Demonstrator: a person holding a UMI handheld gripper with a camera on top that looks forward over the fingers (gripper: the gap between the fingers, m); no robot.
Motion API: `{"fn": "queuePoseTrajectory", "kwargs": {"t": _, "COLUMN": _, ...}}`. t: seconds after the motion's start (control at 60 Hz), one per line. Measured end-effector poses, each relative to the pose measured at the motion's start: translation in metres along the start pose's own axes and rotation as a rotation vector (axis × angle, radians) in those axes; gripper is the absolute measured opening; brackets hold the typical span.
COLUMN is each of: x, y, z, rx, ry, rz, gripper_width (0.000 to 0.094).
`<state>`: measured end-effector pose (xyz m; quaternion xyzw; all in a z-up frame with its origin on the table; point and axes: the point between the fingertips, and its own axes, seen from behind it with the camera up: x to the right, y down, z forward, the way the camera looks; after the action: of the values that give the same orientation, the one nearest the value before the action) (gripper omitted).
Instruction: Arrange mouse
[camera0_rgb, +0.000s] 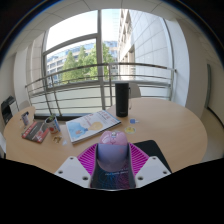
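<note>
In the gripper view, my gripper (112, 168) holds the mouse (112, 152) between its two fingers. The mouse is pale grey with a lilac tint, and both pink pads (88, 157) press on its sides, so I am grasping it. It sits above a black mouse mat (152, 150), which lies on the round wooden table (170, 125) just ahead of my fingers; I cannot tell if the mouse touches the mat or is lifted a little.

Beyond the mouse, near the middle of the table, stands a tall black cylinder (122, 98), upright. Just beside the mat there is a small dark object (131, 125) which I cannot identify. To the left of it lies an open magazine (91, 125) with blue and white pages; its print is too small to read. Further left lie some coloured packets (38, 129), red and other colours, and their labels are also not readable.

Behind the table runs a railing (100, 72) before a large window (85, 50), with green trees and a pale building outside.
</note>
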<state>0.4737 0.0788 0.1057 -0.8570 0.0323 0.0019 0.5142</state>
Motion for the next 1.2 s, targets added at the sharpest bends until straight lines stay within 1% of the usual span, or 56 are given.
{"fn": "queuePoseTrajectory", "kwargs": {"t": 0.067, "x": 0.024, "y": 0.033, "z": 0.018, "rx": -0.092, "ry": 0.013, "rz": -0.003, "gripper_width": 0.0432}}
{"fn": "queuePoseTrajectory", "kwargs": {"t": 0.133, "x": 0.042, "y": 0.066, "z": 0.037, "rx": -0.143, "ry": 0.025, "rz": -0.006, "gripper_width": 0.044}}
{"fn": "queuePoseTrajectory", "kwargs": {"t": 0.267, "x": 0.052, "y": 0.094, "z": 0.05, "rx": -0.228, "ry": 0.004, "rz": 0.028, "gripper_width": 0.0549}}
{"fn": "queuePoseTrajectory", "kwargs": {"t": 0.35, "x": 0.055, "y": 0.091, "z": 0.05, "rx": -0.214, "ry": 0.006, "rz": 0.026, "gripper_width": 0.0598}}
{"fn": "queuePoseTrajectory", "kwargs": {"t": 0.367, "x": 0.057, "y": 0.09, "z": 0.048, "rx": -0.215, "ry": 0.015, "rz": 0.021, "gripper_width": 0.0624}}
{"fn": "queuePoseTrajectory", "kwargs": {"t": 0.383, "x": 0.059, "y": 0.089, "z": 0.046, "rx": -0.216, "ry": 0.024, "rz": 0.016, "gripper_width": 0.0671}}
{"fn": "queuePoseTrajectory", "kwargs": {"t": 0.433, "x": 0.061, "y": 0.078, "z": 0.036, "rx": -0.207, "ry": 0.036, "rz": 0.005, "gripper_width": 0.0851}}
{"fn": "queuePoseTrajectory", "kwargs": {"t": 0.483, "x": 0.06, "y": 0.069, "z": 0.027, "rx": -0.192, "ry": 0.053, "rz": 0.004, "gripper_width": 0.0838}}
{"fn": "queuePoseTrajectory", "kwargs": {"t": 0.567, "x": 0.055, "y": 0.053, "z": 0.003, "rx": -0.162, "ry": 0.076, "rz": -0.006, "gripper_width": 0.0846}}
{"fn": "queuePoseTrajectory", "kwargs": {"t": 0.717, "x": 0.042, "y": 0.025, "z": -0.066, "rx": -0.111, "ry": 0.116, "rz": -0.028, "gripper_width": 0.0843}}
{"fn": "queuePoseTrajectory", "kwargs": {"t": 0.833, "x": 0.031, "y": 0.013, "z": -0.126, "rx": -0.073, "ry": 0.147, "rz": -0.046, "gripper_width": 0.0845}}
{"fn": "queuePoseTrajectory", "kwargs": {"t": 0.9, "x": 0.024, "y": 0.01, "z": -0.158, "rx": -0.056, "ry": 0.157, "rz": -0.059, "gripper_width": 0.0847}}
{"fn": "queuePoseTrajectory", "kwargs": {"t": 1.017, "x": 0.014, "y": 0.016, "z": -0.203, "rx": -0.05, "ry": 0.167, "rz": -0.071, "gripper_width": 0.0846}}
{"fn": "queuePoseTrajectory", "kwargs": {"t": 1.2, "x": 0.006, "y": 0.024, "z": -0.248, "rx": -0.039, "ry": 0.186, "rz": -0.107, "gripper_width": 0.0846}}
